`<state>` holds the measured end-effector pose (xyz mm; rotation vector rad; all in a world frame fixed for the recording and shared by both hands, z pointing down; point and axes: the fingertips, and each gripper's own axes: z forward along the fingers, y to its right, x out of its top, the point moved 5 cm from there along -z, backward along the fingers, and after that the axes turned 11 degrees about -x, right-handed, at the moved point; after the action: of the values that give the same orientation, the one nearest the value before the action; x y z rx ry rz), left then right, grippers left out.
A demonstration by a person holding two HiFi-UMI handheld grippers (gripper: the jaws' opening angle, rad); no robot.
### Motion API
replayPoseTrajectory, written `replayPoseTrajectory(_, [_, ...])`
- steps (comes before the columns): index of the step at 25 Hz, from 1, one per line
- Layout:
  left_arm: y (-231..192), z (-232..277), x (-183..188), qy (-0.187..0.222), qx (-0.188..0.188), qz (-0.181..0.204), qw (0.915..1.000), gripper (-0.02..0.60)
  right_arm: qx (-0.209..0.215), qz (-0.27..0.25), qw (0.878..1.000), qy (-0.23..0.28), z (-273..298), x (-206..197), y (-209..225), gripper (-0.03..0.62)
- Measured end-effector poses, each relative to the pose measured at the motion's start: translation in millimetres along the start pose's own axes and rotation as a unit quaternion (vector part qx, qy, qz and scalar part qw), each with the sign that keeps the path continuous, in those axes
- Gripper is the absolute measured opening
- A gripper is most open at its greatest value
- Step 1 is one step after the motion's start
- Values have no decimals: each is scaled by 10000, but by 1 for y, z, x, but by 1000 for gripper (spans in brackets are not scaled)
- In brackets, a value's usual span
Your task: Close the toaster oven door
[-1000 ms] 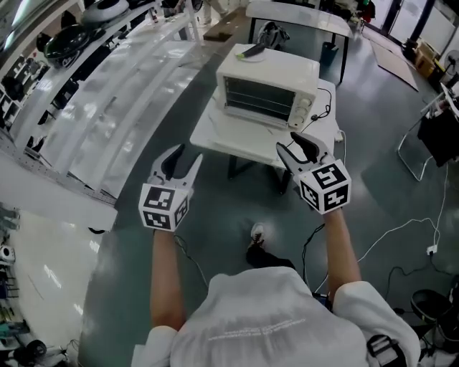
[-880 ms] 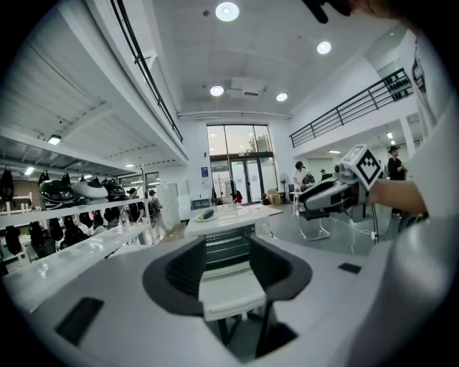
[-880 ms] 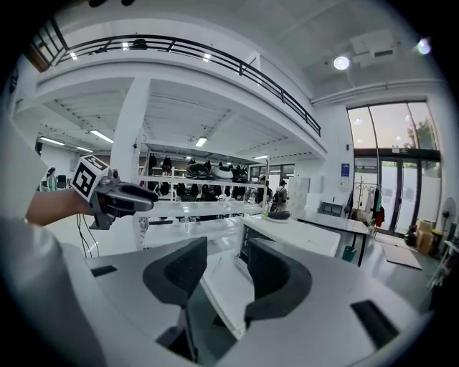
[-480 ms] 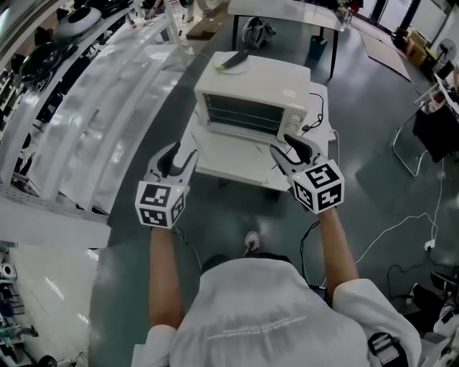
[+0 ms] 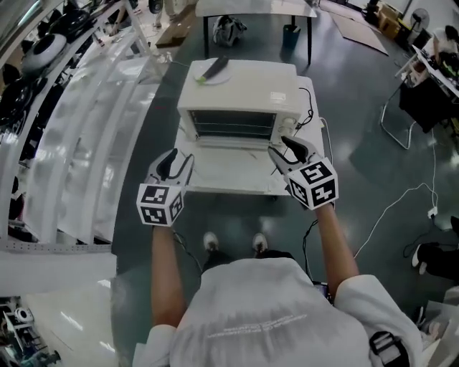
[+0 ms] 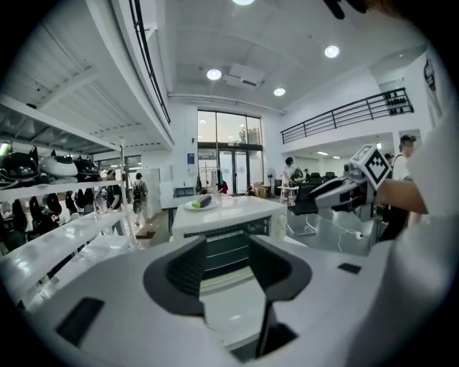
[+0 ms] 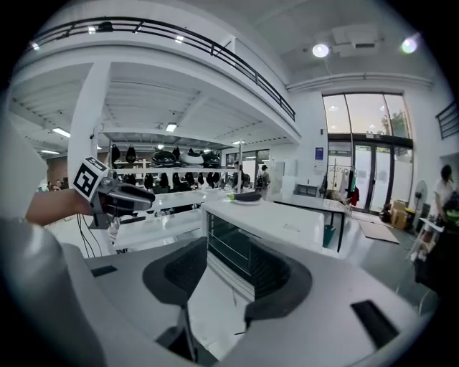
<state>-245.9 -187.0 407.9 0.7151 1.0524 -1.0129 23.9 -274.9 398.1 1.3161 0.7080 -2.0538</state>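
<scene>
A white toaster oven stands on a small white table. Its front shows the wire racks, and the door seems folded down in front. On its top lies a plate with a dark-green thing. My left gripper hovers at the table's front left edge, jaws apart and empty. My right gripper hangs by the oven's front right corner, near the knobs, also open and empty. The oven fills the gap ahead of the left gripper. From the right gripper the oven is seen at an angle.
A black cable runs off the oven's right side. Long white shelves with helmets line the left. Another table stands behind, a chair at the right, and cords lie on the floor. The person's shoes are under the table edge.
The person has stepped up to the table, so the oven is nearer and more centred. Both grippers have come up to the table's front edge. Their jaws stay as wide as before.
</scene>
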Motion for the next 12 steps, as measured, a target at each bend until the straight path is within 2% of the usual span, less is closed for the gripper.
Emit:
replayPoseTrajectory(6, [-48,27,-27,-292,-584,-162,9977,190,-456,362,9975,-395,21,-13,-13,172])
replayPoseTrajectory(12, [-68,51,-76,-790,-1172,-429,9890,190,-748,908,9887,-933,38,-58,-26,173])
